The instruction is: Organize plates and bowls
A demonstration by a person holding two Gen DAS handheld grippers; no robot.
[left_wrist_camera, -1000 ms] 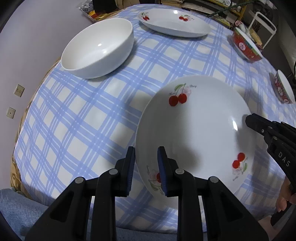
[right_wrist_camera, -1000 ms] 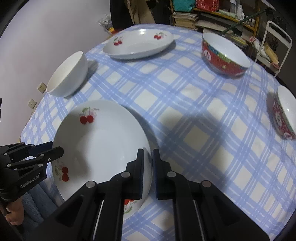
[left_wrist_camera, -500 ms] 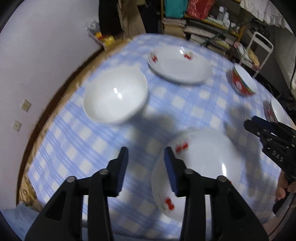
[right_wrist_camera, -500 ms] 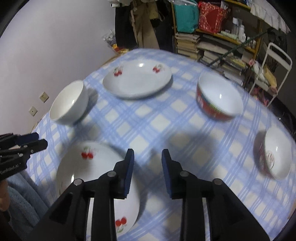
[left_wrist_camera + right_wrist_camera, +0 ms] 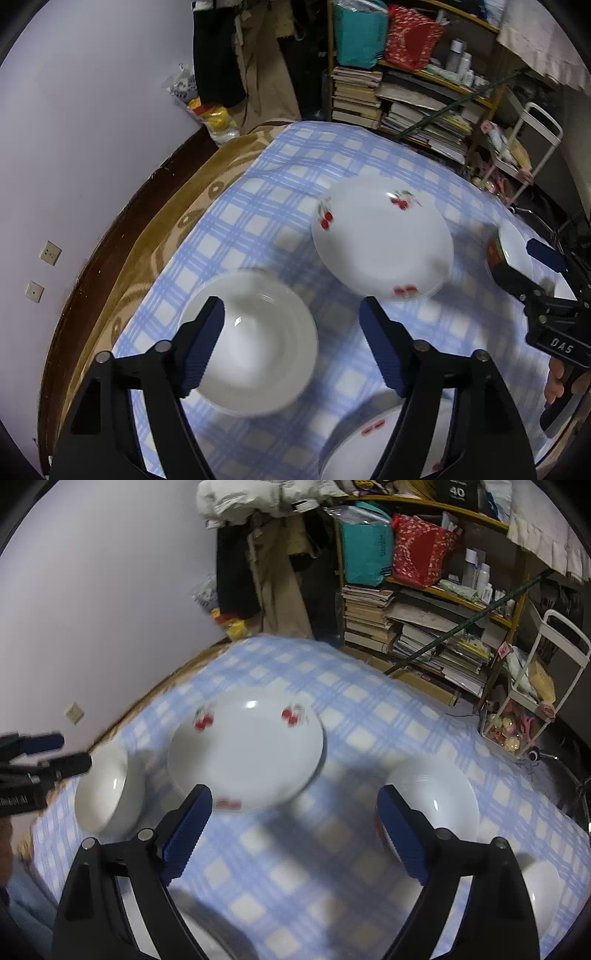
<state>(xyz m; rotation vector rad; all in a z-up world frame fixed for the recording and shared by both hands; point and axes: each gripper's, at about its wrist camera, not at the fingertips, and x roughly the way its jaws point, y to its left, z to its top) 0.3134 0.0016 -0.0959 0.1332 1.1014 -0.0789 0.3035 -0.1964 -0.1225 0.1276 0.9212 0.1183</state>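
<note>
Blue-checked tablecloth (image 5: 280, 206): covers the round table, with a brown patterned cloth (image 5: 159, 236) showing under its edge at 9 o'clock in the left wrist view.

Left gripper (image 5: 291, 347): jaws spread wide, nothing between them; it hangs above the table with the plain bowl under its left finger.

Right gripper (image 5: 295, 834): also spread wide and empty, held above the cloth (its blue pads frame bare checks).

White bowl (image 5: 251, 343): plain, upright on the cloth, at about 7 o'clock from the far cherry plate; in the right wrist view it sits at 9 o'clock, just beside that plate.

Far cherry plate (image 5: 382, 240): white with red cherry prints, flat on the cloth near the table's middle, apart from both grippers. It looks like more than one plate stacked, though blur makes that hard to tell.

Near cherry plate (image 5: 373, 443): at 6 o'clock in the left wrist view, partly hidden behind the left gripper's right finger, close to the table's near edge.

Red-sided bowl (image 5: 432, 801): white inside, red outside, at 3 o'clock in the right wrist view, partly behind the right gripper's right finger.

Second small bowl (image 5: 546, 893): at 4 o'clock in the same view, near the table's edge, blurred.

Bookshelf (image 5: 424, 627): at 12 to 1 o'clock beyond the table, stacked with books, a teal bag (image 5: 364, 554) and a red bag (image 5: 419, 550) on top.
</note>
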